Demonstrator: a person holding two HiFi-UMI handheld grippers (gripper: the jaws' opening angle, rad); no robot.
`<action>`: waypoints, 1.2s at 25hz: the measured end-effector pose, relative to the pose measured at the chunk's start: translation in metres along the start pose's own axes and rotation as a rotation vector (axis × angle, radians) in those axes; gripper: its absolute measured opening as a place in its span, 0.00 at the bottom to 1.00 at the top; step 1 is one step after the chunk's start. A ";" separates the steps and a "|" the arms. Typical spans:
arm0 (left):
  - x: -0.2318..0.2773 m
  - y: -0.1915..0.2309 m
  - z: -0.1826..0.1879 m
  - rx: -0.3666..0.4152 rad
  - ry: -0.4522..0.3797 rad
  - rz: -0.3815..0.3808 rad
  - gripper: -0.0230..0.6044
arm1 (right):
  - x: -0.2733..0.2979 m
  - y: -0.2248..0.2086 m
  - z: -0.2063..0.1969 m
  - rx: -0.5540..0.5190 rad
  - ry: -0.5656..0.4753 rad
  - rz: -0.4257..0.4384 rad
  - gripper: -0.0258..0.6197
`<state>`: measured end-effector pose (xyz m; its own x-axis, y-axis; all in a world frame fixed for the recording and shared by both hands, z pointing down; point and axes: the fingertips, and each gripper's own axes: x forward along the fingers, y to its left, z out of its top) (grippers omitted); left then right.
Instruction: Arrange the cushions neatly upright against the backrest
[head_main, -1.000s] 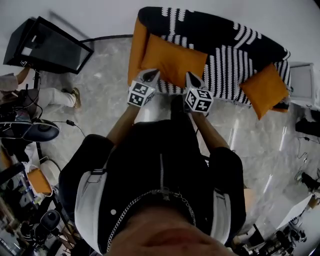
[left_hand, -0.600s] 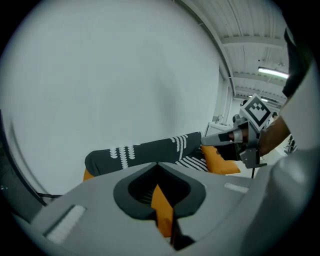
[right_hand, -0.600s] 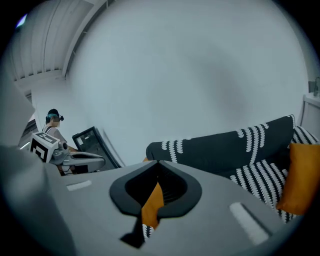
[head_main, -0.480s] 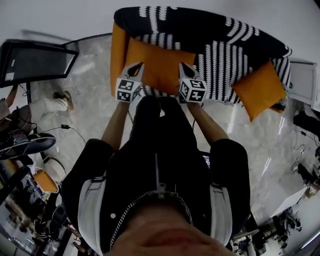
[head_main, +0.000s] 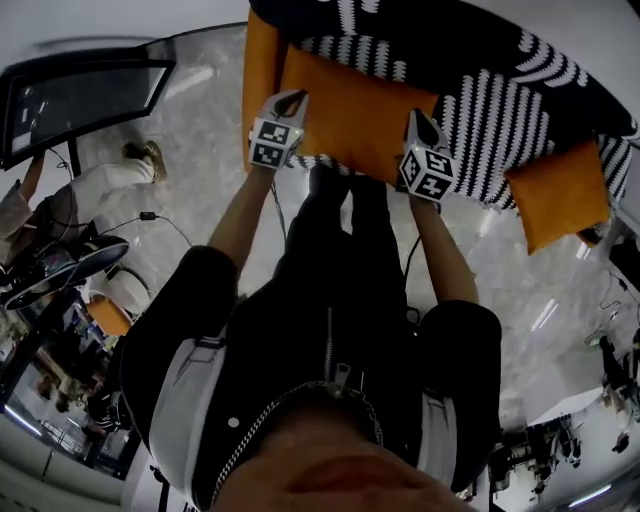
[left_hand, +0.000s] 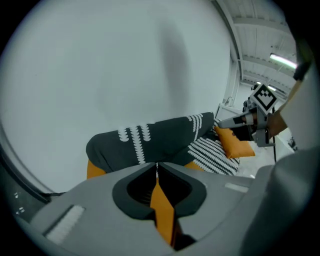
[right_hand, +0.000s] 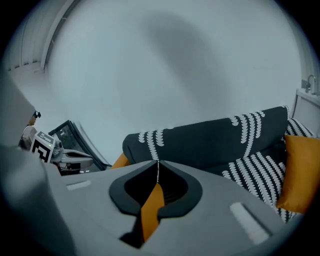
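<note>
The left gripper (head_main: 291, 98) is clenched on the left edge of an orange cushion (head_main: 352, 112), and the right gripper (head_main: 414, 118) is clamped on its right edge; a fold of orange fabric is seen pinched between each pair of jaws. The cushion is held at the left end of the sofa (head_main: 530, 72), before the black, white-striped backrest (head_main: 440, 28) and just beside the orange armrest (head_main: 258, 78). A second orange cushion (head_main: 558, 195) is seen tilted at the sofa's right end, well apart from the first, and the striped seat (head_main: 480, 112) between them is left uncovered. On the floor (head_main: 205, 130) to the left a dark screen (head_main: 85, 100), a seated person (head_main: 95, 190) and a cable (head_main: 150, 216) are found. Black-and-white square patterns are borne by the marker cubes (head_main: 276, 143)
</note>
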<state>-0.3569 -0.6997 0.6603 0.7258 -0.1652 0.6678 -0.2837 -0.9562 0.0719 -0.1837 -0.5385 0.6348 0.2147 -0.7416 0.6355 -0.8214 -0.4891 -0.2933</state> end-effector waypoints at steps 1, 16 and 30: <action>0.008 0.012 -0.009 0.005 0.017 0.018 0.08 | 0.009 -0.006 -0.004 0.003 0.008 -0.015 0.06; 0.149 0.137 -0.080 -0.149 0.157 0.163 0.63 | 0.147 -0.130 -0.088 0.125 0.145 -0.302 0.39; 0.196 0.135 -0.111 -0.199 0.256 0.130 0.76 | 0.191 -0.201 -0.153 0.266 0.297 -0.326 0.67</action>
<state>-0.3222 -0.8343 0.8833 0.5019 -0.1928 0.8432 -0.4989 -0.8609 0.1001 -0.0585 -0.5114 0.9249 0.2458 -0.3874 0.8885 -0.5657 -0.8017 -0.1931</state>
